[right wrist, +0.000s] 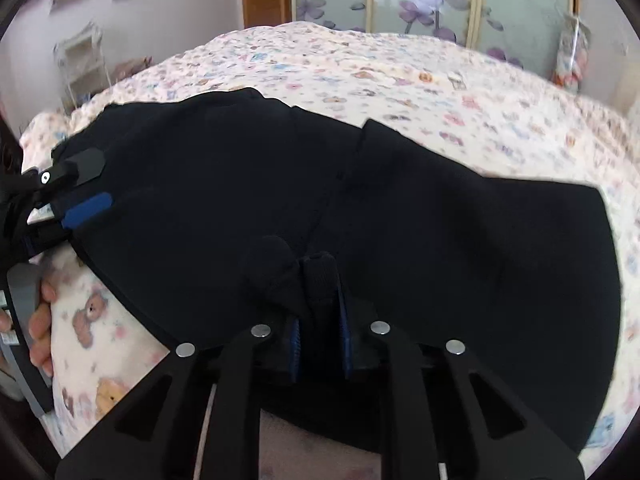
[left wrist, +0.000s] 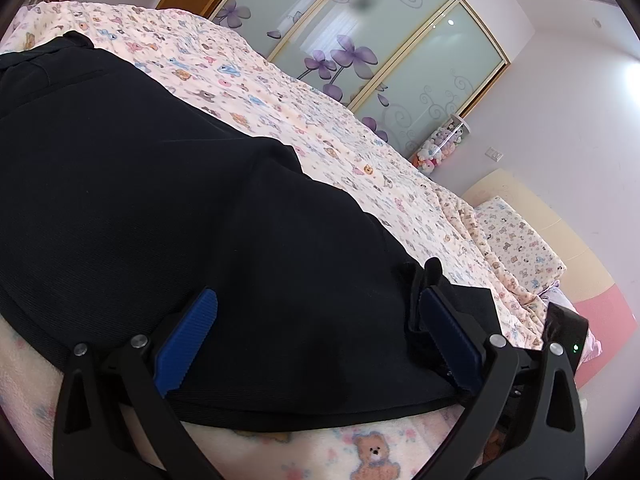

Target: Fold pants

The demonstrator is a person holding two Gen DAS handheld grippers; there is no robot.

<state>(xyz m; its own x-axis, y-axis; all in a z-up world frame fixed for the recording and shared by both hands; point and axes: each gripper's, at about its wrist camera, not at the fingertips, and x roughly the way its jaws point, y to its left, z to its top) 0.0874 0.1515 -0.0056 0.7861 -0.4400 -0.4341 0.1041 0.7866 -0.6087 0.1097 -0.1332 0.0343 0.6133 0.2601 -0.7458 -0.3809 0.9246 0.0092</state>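
Observation:
Black pants [left wrist: 160, 184] lie spread on a bed with a bear-print cover [left wrist: 320, 120]. In the left wrist view my left gripper [left wrist: 316, 308] is open, its blue pads [left wrist: 188, 336] wide apart over the near edge of the pants. In the right wrist view the pants [right wrist: 440, 240] lie across the bed, and my right gripper [right wrist: 316, 280] is shut on a bunched fold of the black cloth. The left gripper [right wrist: 86, 204] shows at the far left of that view, at the pants' edge.
A wardrobe with frosted floral sliding doors [left wrist: 360, 40] stands beyond the bed. A pillow [left wrist: 516, 240] and a headboard lie at the right. Stuffed toys [left wrist: 436, 148] hang by the wardrobe. A white shelf rack [right wrist: 84, 64] stands by the wall at left.

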